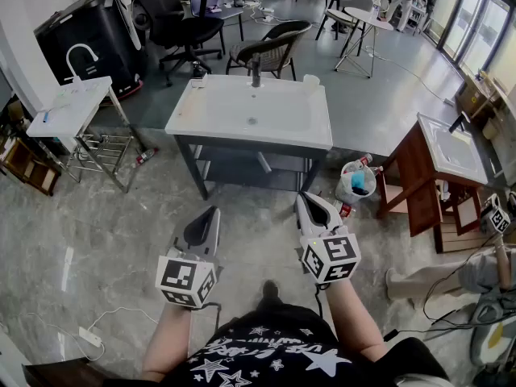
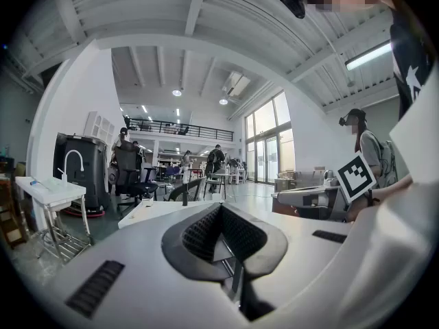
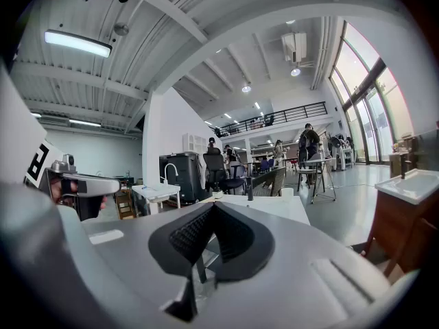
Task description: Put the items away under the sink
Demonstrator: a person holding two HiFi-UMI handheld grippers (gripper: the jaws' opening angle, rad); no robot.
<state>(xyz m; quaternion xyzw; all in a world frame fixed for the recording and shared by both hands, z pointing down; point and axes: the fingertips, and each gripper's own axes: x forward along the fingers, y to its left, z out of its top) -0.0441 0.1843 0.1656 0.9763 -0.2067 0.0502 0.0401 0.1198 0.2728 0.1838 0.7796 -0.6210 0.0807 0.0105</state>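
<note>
The person is standing on the grey marble floor [image 1: 97, 240] and facing a white sink [image 1: 250, 111] on a dark frame, holding both tongs out almost level in front of the body. The left tongs [image 1: 213, 211] are sitting closed and empty, the ribbed pads meeting at the tip. The right tongs [image 1: 301, 197] are pressing shut too, with nothing between them (their own view is showing only pad against pad). Both are pointing towards the sink, short of its front edge and apart from it.

Under the basin a dark shelf [image 1: 234, 170] is running between the legs, and one pale tube-like thing [image 1: 264, 162] is lying on it.

The items are waiting on the floor. A small white bin [image 1: 357, 181] is standing just beside the sink's front right leg, with something blue and a couple of bottles sticking out of it. A small can or bottle [image 1: 345, 209] is lying close in front of the bin, near the right tongs. Another small bottle [image 1: 146, 156] is lying well to the left, by a wire rack [image 1: 101, 150] under a second, smaller sink [image 1: 72, 105].

At the right a wooden sink stand [image 1: 439, 164] is standing, and another person's arm [image 1: 439, 279] is reaching in beside it.
</note>
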